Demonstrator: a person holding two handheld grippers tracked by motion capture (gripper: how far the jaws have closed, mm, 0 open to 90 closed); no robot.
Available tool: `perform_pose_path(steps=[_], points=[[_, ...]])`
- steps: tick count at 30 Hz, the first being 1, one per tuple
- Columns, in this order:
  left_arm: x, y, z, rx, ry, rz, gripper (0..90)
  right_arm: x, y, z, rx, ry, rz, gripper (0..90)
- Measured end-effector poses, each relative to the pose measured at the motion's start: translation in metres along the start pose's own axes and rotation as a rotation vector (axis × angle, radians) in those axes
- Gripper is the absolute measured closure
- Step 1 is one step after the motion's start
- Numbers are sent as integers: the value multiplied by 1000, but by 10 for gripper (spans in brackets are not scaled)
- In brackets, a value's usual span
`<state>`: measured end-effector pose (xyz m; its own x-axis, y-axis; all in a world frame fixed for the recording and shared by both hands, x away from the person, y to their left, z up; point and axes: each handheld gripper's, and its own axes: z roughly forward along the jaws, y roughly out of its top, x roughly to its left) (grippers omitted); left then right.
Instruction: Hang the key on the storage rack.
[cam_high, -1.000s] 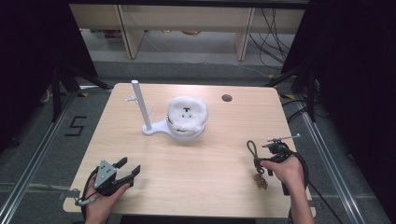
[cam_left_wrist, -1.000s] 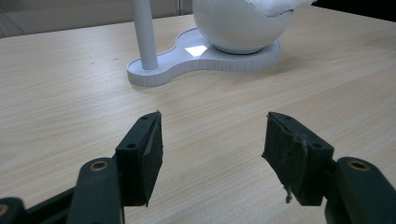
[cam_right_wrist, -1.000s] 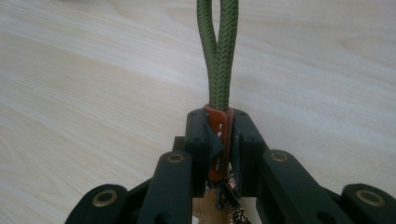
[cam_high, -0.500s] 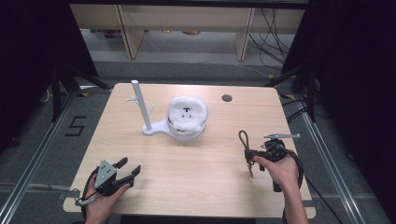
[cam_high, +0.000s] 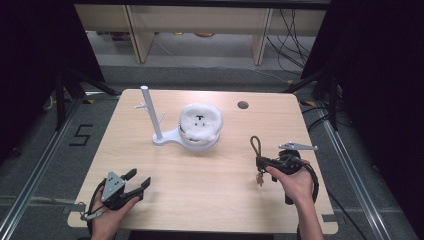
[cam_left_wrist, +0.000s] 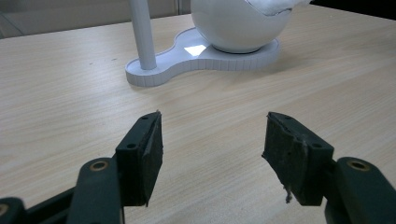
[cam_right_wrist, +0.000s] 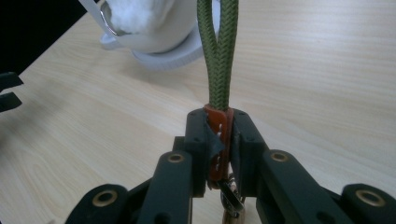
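Jaws of the right gripper clenched on a keychain strap; left gripper spread wide, nothing in it.

Since a second ago the right gripper has carried the strap up off the table and inward from the right edge, closer to the white stand with its branched post and fluffy white ball. That looks like the start of a carry toward the post, probably to hang the loop on a branch. The pads pinch the orange tab at the strap's base; the olive cord loop runs straight out beyond the jaws, long axis in line with them, pointing toward the stand, with the metal ring dangling below. The left gripper has kept still near the table's front left edge.
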<state>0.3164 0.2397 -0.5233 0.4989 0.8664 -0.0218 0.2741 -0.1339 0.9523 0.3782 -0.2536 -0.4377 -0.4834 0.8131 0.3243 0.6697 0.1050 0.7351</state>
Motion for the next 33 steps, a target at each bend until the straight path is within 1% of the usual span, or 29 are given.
perform_pose_path(steps=[1, 3, 6, 8, 9, 10, 11, 12, 13, 14, 15, 16, 17, 18, 19, 20, 21, 22, 23, 25, 26, 27, 28, 29, 30, 31, 32, 33], points=[[0, 0, 0, -1, 0, -2, 368, 1, 0, 0, -16, 15, -1, 796], [0, 0, -1, 11, 8, 0, 368, 4, 1, 2, -36, 12, -19, 796], [0, 0, -1, 10, 6, 1, 368, 8, 2, 5, -58, 44, -35, 796], [0, 0, -2, 11, 6, 0, 367, 9, 2, 8, -80, 66, -37, 795], [0, 0, -2, 11, 7, -1, 367, 10, 2, 10, -88, 64, -40, 795], [0, 0, -1, 12, 6, -2, 368, 11, 2, 12, -95, 83, -32, 796], [0, 0, -1, 13, 7, -3, 368, 12, 3, 14, -113, 78, -54, 795], [1, 0, 1, 2, 1, -1, 368, 16, 3, 15, -110, 82, -23, 796], [0, 0, 0, 19, 14, -9, 369, 16, 4, 15, -113, 92, -41, 795], [0, 0, 0, 16, 11, -9, 369, 15, 5, 16, -126, 92, -62, 795], [1, 0, 1, 0, 0, -5, 369, 18, 6, 15, -128, 88, -50, 795], [0, 0, 0, 0, 7, -15, 368, 21, 6, 15, -142, 90, -44, 795], [1, 0, 0, -2, 3, -19, 368, 22, 6, 14, -148, 106, -32, 795], [1, 0, 0, -1, 0, -16, 368, 22, 7, 14, -155, 108, -32, 795], [1, 0, -1, 15, 8, -18, 368, 19, 7, 16, -180, 89, -82, 795], [0, 0, 0, 7, 9, -18, 368, 19, 8, 15, -171, 86, -82, 795], [1, 0, 0, -4, -1, -11, 368, 22, 7, 15, -168, 101, -48, 795], [0, 0, -1, 6, 10, -14, 368, 22, 6, 16, -180, 105, -47, 795], [0, 0, -1, 14, 12, -11, 368, 24, 6, 15, -183, 121, -39, 795], [0, 0, -1, 12, 13, -14, 368, 23, 6, 18, -204, 120, -79, 795], [0, 0, -1, 11, 13, -14, 368, 23, 6, 18, -208, 109, -97, 795], [0, 0, -1, 10, 13, -13, 368, 25, 6, 18, -206, 117, -93, 795], [0, 0, -1, 11, 14, -12, 368, 26, 6, 21, -237, 118, -104, 795], [0, 0, -1, 11, 12, -12, 368, 31, 5, 20, -222, 137, -50, 795], [0, 0, -1, 12, 14, -11, 368, 32, 5, 22, -246, 133, -79, 795], [0, 0, -1, 13, 13, -11, 368, 32, 5, 23, -251, 134, -103, 795], [0, 0, -1, 13, 13, -12, 368, 36, 5, 26, -267, 150, -101, 795], [0, 0, -1, 13, 13, -15, 368, 38, 4, 26, -260, 135, -108, 795]])
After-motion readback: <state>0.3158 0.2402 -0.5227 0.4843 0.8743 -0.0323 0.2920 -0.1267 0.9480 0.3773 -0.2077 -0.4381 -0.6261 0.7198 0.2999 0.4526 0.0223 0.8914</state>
